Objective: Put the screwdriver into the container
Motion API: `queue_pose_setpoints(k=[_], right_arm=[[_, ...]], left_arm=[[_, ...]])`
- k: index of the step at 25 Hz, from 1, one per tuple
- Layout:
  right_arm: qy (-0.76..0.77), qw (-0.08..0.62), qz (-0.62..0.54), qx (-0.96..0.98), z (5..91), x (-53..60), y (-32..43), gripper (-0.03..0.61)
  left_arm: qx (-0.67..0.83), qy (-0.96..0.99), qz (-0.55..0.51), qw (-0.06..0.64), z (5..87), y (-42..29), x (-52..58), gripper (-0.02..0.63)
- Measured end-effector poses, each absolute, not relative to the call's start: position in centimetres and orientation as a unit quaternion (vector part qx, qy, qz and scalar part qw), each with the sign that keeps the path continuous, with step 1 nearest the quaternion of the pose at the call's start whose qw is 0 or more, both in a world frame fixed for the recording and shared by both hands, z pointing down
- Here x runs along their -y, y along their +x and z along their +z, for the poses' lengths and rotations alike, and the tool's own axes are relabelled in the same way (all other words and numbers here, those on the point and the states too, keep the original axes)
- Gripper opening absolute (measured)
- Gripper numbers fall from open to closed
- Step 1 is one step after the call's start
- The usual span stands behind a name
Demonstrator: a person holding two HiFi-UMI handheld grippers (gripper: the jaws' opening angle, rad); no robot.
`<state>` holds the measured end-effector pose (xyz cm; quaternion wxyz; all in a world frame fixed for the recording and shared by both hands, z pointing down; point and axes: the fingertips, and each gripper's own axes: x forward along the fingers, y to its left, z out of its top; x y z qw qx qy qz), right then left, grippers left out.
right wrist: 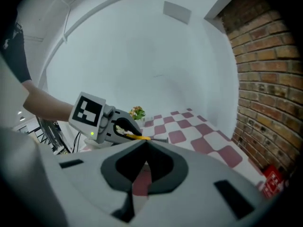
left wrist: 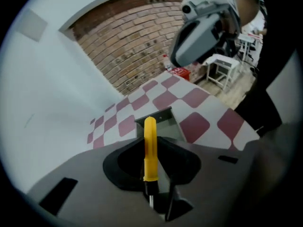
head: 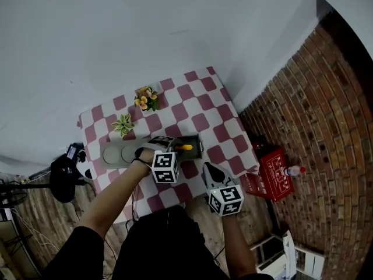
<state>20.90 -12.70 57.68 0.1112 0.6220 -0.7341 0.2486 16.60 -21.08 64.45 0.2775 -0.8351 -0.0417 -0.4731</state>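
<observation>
A screwdriver with a yellow handle lies lengthwise between the jaws of my left gripper, which is shut on it. Its handle points forward over the open grey metal container on the checkered table. In the head view the handle hangs over the container, with the left gripper at its near-left edge. My right gripper hovers over the table's front edge to the right, jaws together and holding nothing. The right gripper view shows the left gripper and the screwdriver.
A grey tray with round hollows lies left of the container. Potted flowers and a small green plant stand at the back of the table. A red box with a bottle sits on the floor by the brick wall.
</observation>
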Motion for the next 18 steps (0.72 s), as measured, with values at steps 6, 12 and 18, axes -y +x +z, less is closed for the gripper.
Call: queue_pose_setpoints(k=[6, 12, 18], right_arm=[[0.64, 0.106, 0.263, 0.714, 58.8, 11.8, 22.7, 0.002], [0.652, 0.097, 0.272, 0.701, 59.5, 11.3, 23.7, 0.002], [0.659, 0.07, 0.272, 0.698, 58.4, 12.0, 23.8, 0.002]], left_arm=[[0.155, -0.784, -0.489, 0.349, 68.7, 18.5, 19.7, 0.083], [0.209, -0.767, -0.488, 0.362, 71.2, 19.5, 18.4, 0.084], [0.171, -0.796, -0.482, 0.323, 69.5, 19.2, 19.8, 0.153]])
